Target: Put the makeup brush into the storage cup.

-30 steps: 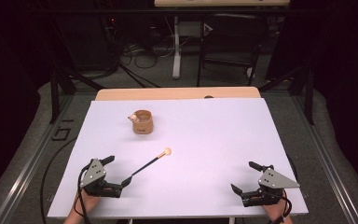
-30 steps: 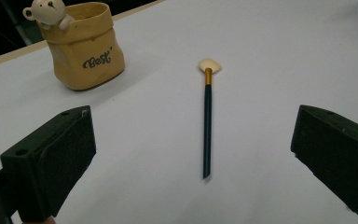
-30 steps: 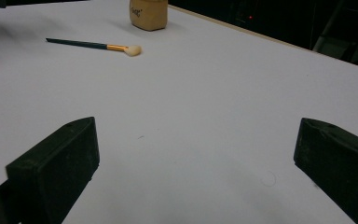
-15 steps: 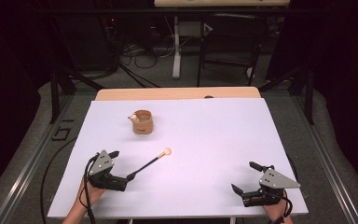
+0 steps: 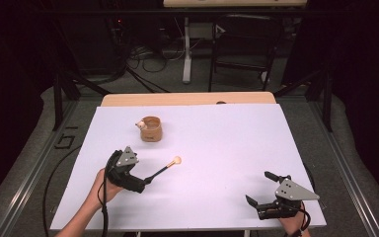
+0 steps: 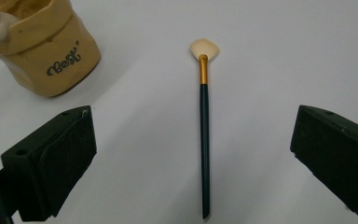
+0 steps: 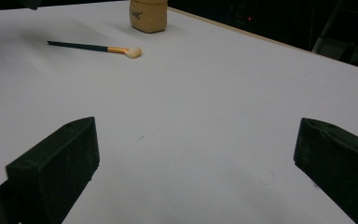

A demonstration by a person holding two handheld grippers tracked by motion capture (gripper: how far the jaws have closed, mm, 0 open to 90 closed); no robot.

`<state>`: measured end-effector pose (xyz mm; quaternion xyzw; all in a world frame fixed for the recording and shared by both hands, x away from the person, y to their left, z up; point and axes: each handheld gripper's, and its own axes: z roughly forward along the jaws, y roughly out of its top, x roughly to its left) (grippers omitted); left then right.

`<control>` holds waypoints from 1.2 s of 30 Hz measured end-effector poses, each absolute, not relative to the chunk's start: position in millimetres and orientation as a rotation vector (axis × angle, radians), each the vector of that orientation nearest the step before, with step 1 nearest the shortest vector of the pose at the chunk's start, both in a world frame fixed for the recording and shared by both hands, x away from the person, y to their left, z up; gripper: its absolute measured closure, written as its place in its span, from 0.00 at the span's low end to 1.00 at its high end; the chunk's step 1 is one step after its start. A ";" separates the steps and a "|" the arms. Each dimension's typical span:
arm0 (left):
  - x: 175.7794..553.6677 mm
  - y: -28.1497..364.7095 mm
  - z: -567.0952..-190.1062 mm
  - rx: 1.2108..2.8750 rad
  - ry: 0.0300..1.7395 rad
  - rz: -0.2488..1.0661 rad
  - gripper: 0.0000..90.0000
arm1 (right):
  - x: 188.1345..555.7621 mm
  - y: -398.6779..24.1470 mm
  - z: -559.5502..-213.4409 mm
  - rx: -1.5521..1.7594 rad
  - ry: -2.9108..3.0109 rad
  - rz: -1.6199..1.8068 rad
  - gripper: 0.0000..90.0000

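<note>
L gripper [image 6: 193, 154] closer to brush [image 6: 204, 135]

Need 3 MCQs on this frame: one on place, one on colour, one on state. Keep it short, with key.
1. Where does the brush lie in the left gripper view?
A. inside the cup
B. flat on the table, between the left gripper's fingers
C. on the floor

2. The brush's ferrule colour?
A. gold
B. red
C. green

3. The right gripper is:
A. shut on the brush
B. shut on the cup
C. open

Key: B, it rests on the white table, apart from the tan cup; A, a gold band sits below the bristles; C, its fingers stand wide apart.
</note>
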<state>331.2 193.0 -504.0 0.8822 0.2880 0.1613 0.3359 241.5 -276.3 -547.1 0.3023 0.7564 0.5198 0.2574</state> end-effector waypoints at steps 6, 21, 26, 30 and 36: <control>344.2 178.7 -500.4 2.395 0.774 0.391 0.00 | 243.1 -276.4 -547.8 0.828 2.055 1.408 0.00; 368.3 148.8 -496.0 2.567 0.773 0.311 0.05 | 242.3 -275.6 -547.5 0.825 2.062 1.391 0.00; 371.9 142.2 -495.0 2.608 0.755 0.300 0.11 | 242.1 -275.5 -547.5 0.826 2.066 1.386 0.00; 374.9 139.7 -496.2 2.623 0.760 0.282 0.15 | 242.0 -274.5 -547.7 0.823 2.069 1.390 0.00; 379.8 137.6 -499.5 2.642 0.780 0.263 0.20 | 241.2 -274.5 -547.0 0.826 2.068 1.377 0.00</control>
